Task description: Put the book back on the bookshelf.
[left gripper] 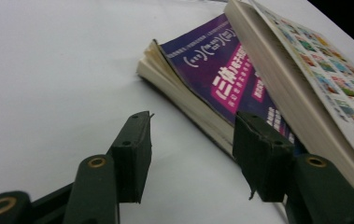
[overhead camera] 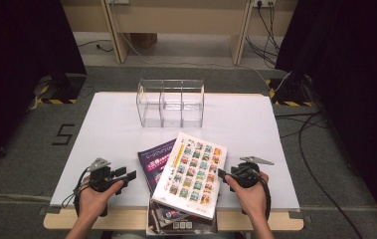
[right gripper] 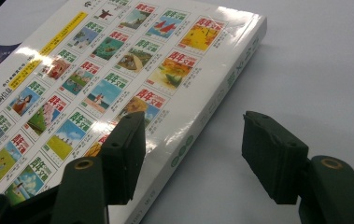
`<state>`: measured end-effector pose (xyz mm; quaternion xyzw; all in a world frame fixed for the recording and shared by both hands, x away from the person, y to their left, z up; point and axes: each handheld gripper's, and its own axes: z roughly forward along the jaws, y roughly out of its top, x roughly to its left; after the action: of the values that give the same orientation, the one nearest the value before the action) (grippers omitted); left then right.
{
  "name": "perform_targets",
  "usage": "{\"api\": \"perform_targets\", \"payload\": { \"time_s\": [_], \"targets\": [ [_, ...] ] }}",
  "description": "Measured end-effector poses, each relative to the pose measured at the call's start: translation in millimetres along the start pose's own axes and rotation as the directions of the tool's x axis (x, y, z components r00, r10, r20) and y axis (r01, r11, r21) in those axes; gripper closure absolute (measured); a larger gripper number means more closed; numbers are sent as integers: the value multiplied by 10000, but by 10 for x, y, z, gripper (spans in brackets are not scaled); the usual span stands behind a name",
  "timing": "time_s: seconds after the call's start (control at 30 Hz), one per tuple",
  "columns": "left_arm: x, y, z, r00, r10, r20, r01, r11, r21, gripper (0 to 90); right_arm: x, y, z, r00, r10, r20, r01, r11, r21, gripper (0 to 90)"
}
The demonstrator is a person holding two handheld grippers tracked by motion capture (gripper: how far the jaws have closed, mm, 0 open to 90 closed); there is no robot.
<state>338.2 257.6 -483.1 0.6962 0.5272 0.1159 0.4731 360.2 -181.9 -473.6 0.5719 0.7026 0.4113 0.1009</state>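
Observation:
A white book (overhead camera: 192, 174) with a grid of small coloured pictures lies on top of a purple book (overhead camera: 154, 162) near the table's front edge. In the high view my left gripper (overhead camera: 129, 176) hovers open just left of the purple book. My right gripper (overhead camera: 222, 175) is open at the white book's right edge. The left gripper view shows my left gripper (left gripper: 191, 156) open before the purple book's (left gripper: 221, 79) page edges, nothing between the jaws. In the right gripper view my right gripper (right gripper: 191, 154) straddles the white book's (right gripper: 118, 70) spine edge, one jaw over the cover, pads not pressing.
A clear plastic organiser (overhead camera: 171, 103) with three compartments stands at the back middle of the white table (overhead camera: 101, 129). More books or magazines (overhead camera: 176, 219) stick out under the stack over the front edge. Cables run on the floor at the right.

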Motion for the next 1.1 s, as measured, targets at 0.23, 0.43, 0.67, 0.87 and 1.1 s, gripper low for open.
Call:
{"api": "perform_targets", "payload": {
  "time_s": [0.23,0.43,0.67,0.87,1.1],
  "targets": [
    [-131,174,96,9985,1,550,-19,9995,327,467,18,27,7,9998,212,68,-213,9996,189,391],
    [-271,348,200,9963,248,819,-308,9969,722,492,67,71,30,9995,293,-79,-289,9988,383,404],
    [-490,526,454,9869,414,1561,-631,9886,1366,459,125,101,95,9987,458,-235,-443,9970,635,407],
    [-559,606,679,9829,164,1834,-522,9800,1919,446,174,109,136,9990,405,-172,-391,9962,783,403],
    [-627,629,841,9788,-154,2044,-340,9711,2363,469,180,123,164,9989,471,-32,-467,9949,899,379]
  ]
}}
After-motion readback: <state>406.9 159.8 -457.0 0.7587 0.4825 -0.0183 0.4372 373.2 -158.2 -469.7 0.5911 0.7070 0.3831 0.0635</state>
